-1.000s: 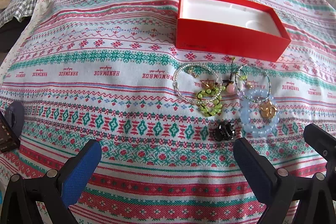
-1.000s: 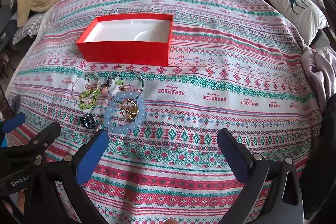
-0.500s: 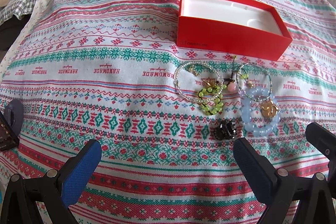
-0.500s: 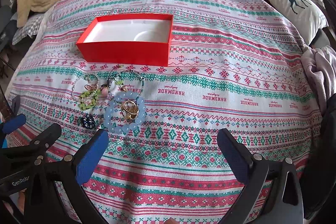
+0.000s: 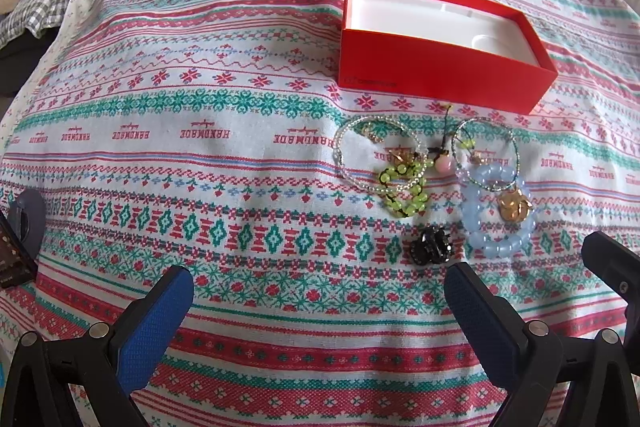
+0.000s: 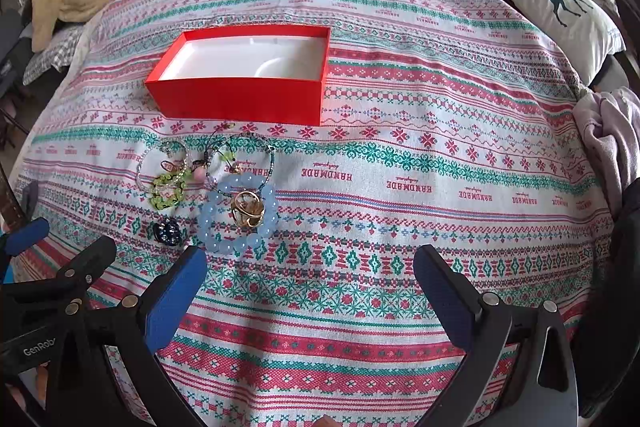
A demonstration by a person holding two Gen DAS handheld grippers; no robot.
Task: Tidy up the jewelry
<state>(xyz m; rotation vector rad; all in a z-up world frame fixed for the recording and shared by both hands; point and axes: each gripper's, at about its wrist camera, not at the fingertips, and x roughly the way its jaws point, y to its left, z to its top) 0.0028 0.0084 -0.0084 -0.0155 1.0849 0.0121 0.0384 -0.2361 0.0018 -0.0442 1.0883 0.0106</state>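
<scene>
Bedspread (image 6: 400,99) holds untouched jewelry (image 6: 208,187) before the empty box (image 6: 240,103); both grippers (image 5: 316,307) (image 6: 310,287) gape, empty. Next, probably, grab one piece.

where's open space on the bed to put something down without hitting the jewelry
Bare cloth lies right of the red box and the pale blue bead bracelet, toward the deer pillow. More lies left of the clear bead bracelet. It is crowded just in front of the box, where the pieces overlap.
</scene>
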